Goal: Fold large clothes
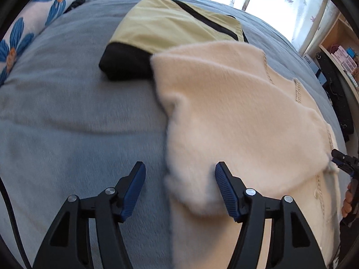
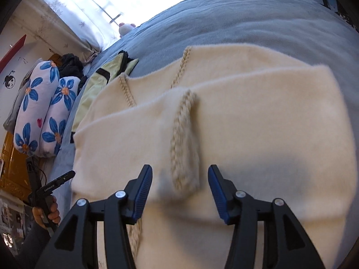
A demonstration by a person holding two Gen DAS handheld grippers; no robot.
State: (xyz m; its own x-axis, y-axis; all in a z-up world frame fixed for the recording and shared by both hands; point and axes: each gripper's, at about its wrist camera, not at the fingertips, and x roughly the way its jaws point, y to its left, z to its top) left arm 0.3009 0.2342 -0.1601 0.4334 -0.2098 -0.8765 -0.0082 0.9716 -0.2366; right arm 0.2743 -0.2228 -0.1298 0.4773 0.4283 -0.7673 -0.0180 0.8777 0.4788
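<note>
A fluffy cream cardigan with braided trim lies partly folded on the grey-blue bed cover. My left gripper is open and empty, just above the cardigan's near left edge. In the right wrist view the cardigan fills the middle, with a folded layer on top and a braided edge running toward me. My right gripper is open and empty, its jaws either side of that braided edge. The right gripper also shows at the far right of the left wrist view, and the left gripper at the left of the right wrist view.
A folded yellow-green garment with black trim lies beyond the cardigan, partly under it. Blue-flowered pillows and dark clothes sit at the bed's far side. A plush toy stands by the window. Shelves stand beside the bed.
</note>
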